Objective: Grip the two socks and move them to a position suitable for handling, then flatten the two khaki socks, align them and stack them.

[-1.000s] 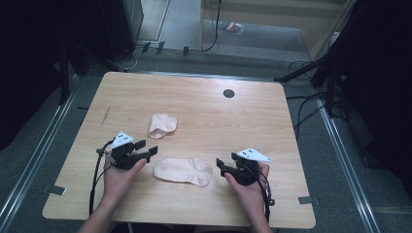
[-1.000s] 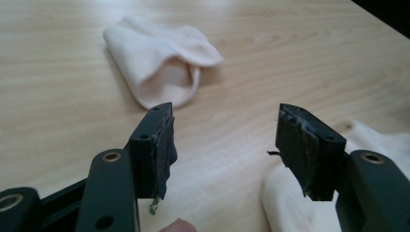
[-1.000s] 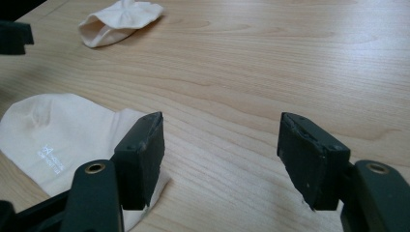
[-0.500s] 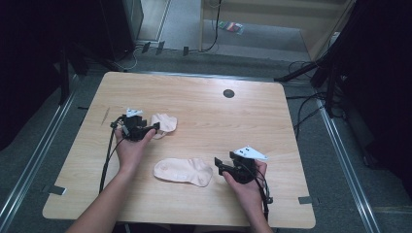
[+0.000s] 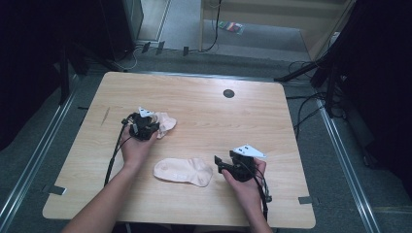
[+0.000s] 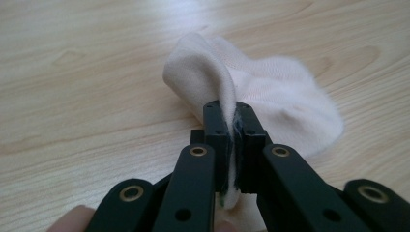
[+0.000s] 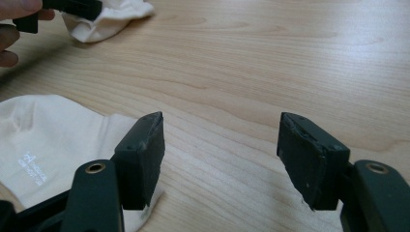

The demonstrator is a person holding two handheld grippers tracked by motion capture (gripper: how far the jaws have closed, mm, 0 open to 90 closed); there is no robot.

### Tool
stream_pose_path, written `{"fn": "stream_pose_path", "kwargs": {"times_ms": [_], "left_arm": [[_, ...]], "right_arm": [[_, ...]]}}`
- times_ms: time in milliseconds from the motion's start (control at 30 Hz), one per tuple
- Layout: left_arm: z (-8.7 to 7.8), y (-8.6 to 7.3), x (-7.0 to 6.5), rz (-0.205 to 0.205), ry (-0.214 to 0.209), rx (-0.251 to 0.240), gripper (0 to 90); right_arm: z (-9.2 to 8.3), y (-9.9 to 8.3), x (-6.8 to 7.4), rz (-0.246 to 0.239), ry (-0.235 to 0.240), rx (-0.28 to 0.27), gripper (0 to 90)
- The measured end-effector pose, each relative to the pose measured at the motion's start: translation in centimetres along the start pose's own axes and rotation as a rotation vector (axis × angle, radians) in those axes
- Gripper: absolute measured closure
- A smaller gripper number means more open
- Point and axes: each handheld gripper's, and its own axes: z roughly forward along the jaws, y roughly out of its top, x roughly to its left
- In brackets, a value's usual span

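Lifting the crumpled sock [image 6: 270, 92], which lies on the table's [image 5: 291, 131] left half, calls for a slow, straight rise: the left gripper [image 6: 231, 121] has just clamped its fold. The right gripper [image 7: 220, 145], jaws apart, waits beside the flat sock [image 5: 183, 171].

Bright tabletop [image 5: 204, 111], dark surroundings — soft shadows, close views slightly blurred
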Motion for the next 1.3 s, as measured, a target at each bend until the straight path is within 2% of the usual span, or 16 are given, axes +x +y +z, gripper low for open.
{"fn": "stream_pose_path", "kwargs": {"times_ms": [200, 333, 400, 500, 567, 700, 867, 933, 967, 1000, 1067, 1133, 1167, 1200, 1267, 1300], "left_arm": [[-2.0, 0.5, -0.7, 0.024, -0.066, -0.081, 87.8], [-3.2, 1.0, -1.3, 0.017, -0.105, -0.129, 87.9], [-3.6, 1.0, -1.6, 0.012, -0.131, -0.146, 87.9], [-3.9, 1.0, -2.3, 0.029, -0.166, -0.169, 87.9], [-4.0, 0.9, -2.9, 0.042, -0.206, -0.187, 87.9], [-3.6, 0.9, -3.7, 0.055, -0.271, -0.174, 87.8], [-2.3, 0.3, -4.3, 0.088, -0.316, -0.126, 87.8], [-2.2, 0.2, -4.8, 0.101, -0.330, -0.134, 87.8], [-2.2, 0.2, -5.0, 0.105, -0.351, -0.147, 87.8], [-2.3, 0.2, -5.2, 0.104, -0.365, -0.159, 87.8], [-2.4, 0.3, -5.4, 0.100, -0.387, -0.182, 87.8], [-2.2, 0.2, -5.4, 0.103, -0.387, -0.176, 87.8], [-1.8, 0.1, -5.5, 0.104, -0.373, -0.144, 87.6], [-1.8, 0.1, -5.5, 0.104, -0.373, -0.144, 87.2], [-1.4, -0.2, -5.6, 0.112, -0.351, -0.114, 86.3], [-1.2, -0.2, -5.7, 0.120, -0.327, -0.108, 81.5]], "right_arm": [[-0.2, 0.4, 0.3, 0.004, 0.008, -0.013, 34.5], [-0.3, 1.1, 0.5, 0.002, 0.015, -0.033, 34.9], [-0.5, 1.6, 0.6, 0.013, 0.019, -0.048, 35.4], [-0.5, 2.3, 0.9, 0.014, 0.027, -0.063, 36.8], [-0.3, 2.8, 1.1, 0.007, 0.040, -0.070, 38.2], [0.7, 3.7, 1.8, -0.017, 0.045, -0.063, 40.0], [2.7, 4.6, 2.5, -0.028, 0.052, -0.042, 40.7], [3.5, 5.0, 2.5, -0.025, 0.054, -0.032, 41.8], [3.9, 5.1, 2.4, -0.023, 0.060, -0.030, 42.1], [4.4, 5.3, 2.3, -0.008, 0.068, -0.028, 42.4], [5.6, 5.6, 1.9, -0.009, 0.088, -0.023, 42.2], [6.1, 5.7, 1.7, -0.006, 0.096, -0.016, 41.7], [6.8, 5.7, 1.4, -0.003, 0.096, -0.004, 41.2], [6.8, 5.7, 1.4, -0.003, 0.096, -0.004, 41.2], [7.1, 5.6, 1.2, 0.007, 0.085, 0.001, 41.2], [7.3, 5.5, 1.0, 0.014, 0.079, 0.010, 41.2]]}}
